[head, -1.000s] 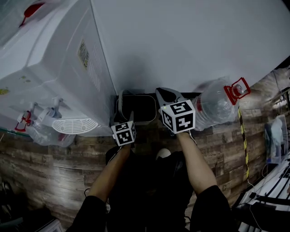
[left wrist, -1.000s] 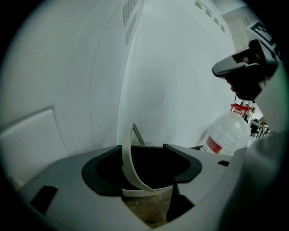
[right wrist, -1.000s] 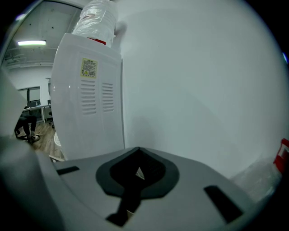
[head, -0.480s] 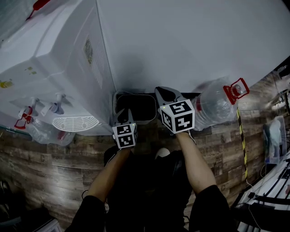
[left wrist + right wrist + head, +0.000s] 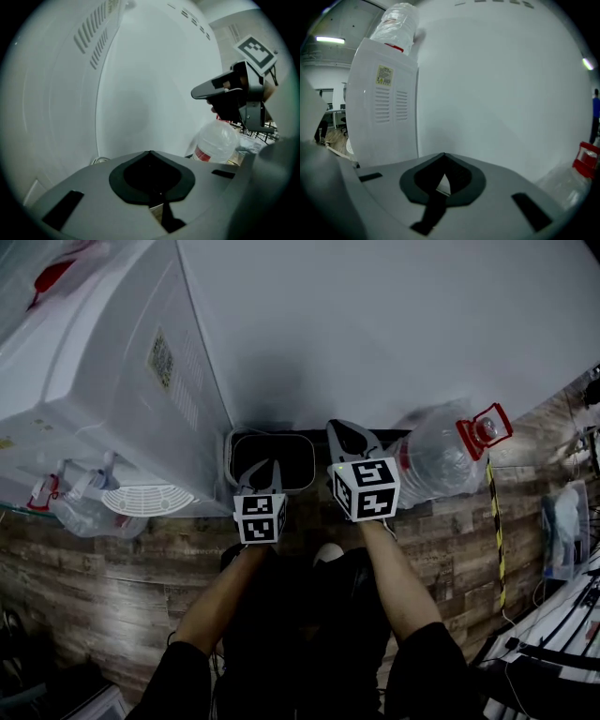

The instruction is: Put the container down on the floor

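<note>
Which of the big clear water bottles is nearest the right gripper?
The bottle with the red handled cap, just right of the right gripper. The others are over at the white dispenser on the left.

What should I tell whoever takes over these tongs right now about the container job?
Left tongs: jaws have just been closing, now shut, nothing between them.
Right tongs: shut, empty.
Dark container: on the floor by the white wall, between the water dispenser and the big water bottle; neither tongs grip it.
Done: container down and let go.
Left: apparently nothing; just back both hands away.
</note>
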